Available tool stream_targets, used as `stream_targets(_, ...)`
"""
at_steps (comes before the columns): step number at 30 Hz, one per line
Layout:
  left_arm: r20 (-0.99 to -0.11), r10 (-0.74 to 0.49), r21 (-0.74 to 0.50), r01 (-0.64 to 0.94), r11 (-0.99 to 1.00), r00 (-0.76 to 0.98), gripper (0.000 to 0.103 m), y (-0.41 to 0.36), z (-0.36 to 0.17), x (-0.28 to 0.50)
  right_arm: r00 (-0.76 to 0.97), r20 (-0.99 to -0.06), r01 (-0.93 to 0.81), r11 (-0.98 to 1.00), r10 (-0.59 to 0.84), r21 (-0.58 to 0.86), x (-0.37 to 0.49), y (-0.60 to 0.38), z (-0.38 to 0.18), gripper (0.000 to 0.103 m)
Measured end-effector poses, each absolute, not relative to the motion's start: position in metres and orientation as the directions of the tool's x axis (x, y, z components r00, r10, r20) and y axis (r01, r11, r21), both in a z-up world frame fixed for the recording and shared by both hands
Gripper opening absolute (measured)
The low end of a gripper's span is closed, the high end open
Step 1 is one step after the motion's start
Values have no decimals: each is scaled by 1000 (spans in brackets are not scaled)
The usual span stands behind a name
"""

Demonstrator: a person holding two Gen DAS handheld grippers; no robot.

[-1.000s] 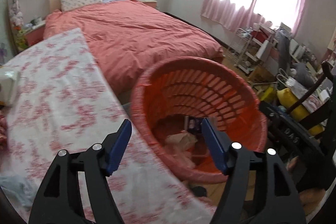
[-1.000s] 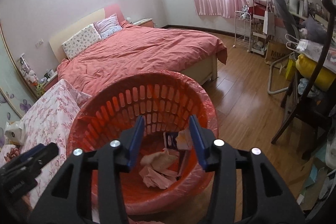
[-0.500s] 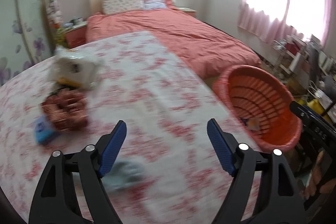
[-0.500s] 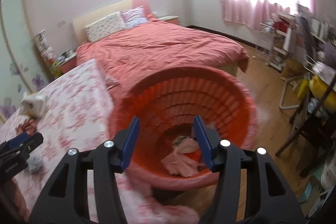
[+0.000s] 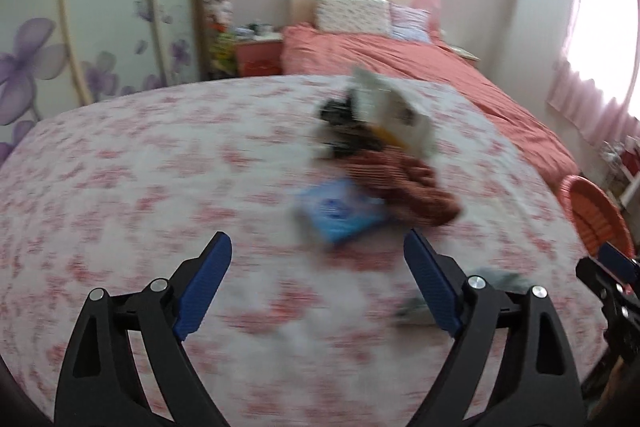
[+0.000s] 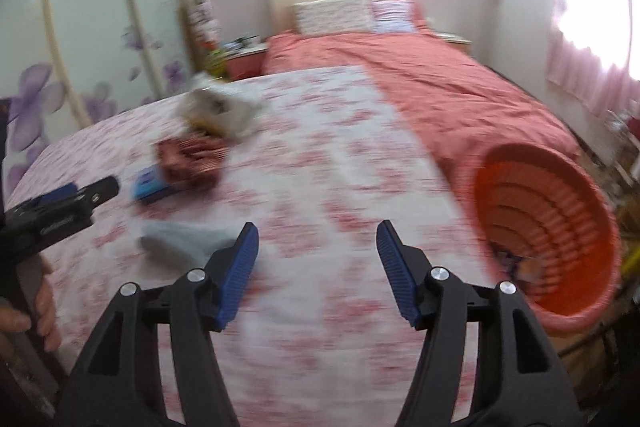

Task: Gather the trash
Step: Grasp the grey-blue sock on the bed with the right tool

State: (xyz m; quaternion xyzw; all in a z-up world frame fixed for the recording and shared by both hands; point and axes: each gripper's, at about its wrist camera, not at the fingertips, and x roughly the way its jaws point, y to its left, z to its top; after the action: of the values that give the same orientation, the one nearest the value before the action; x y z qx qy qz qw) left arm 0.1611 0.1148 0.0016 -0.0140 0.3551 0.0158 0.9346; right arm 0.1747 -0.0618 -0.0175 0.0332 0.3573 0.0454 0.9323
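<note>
Left gripper (image 5: 318, 283) and right gripper (image 6: 317, 267): fingers empty, opening over bare floral desk (image 6: 340, 179); blurred trash pile (image 5: 380, 163) ahead, orange basket (image 6: 548, 227) at desk's edge.

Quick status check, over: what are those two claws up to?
Left claw and right claw both opening, nothing between them. Trash pile on floral table, basket at its edge. Path clear.
</note>
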Motion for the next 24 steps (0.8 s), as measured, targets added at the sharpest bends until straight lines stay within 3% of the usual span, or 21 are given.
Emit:
stream_targets(7,-692,25,-51,-83,995,721,87,163,-8,156,672,-703,-212,970,231,117,183,8,-31,58)
stream_targets(18,-709,-9,-77,-65,995,705,87,177,-15,153,608,-772,-254,967,183,30,203,50,-58,51)
stream_targets(20,-713,-26,-85,-50,995,701,87,175,-16,155,608,-777,-248,969,164,10,206,51,-61,41)
stream_targets(22,-715,-38,-81,-29,996,699,87,169,-16,158,619,-775,-217,976,127,-14,208,46,-60,14)
stream_targets(24,-715,-42,-67,-9,998,698,88,161,-16,163,607,-782,-189,982,142,32,213,33,-58,11)
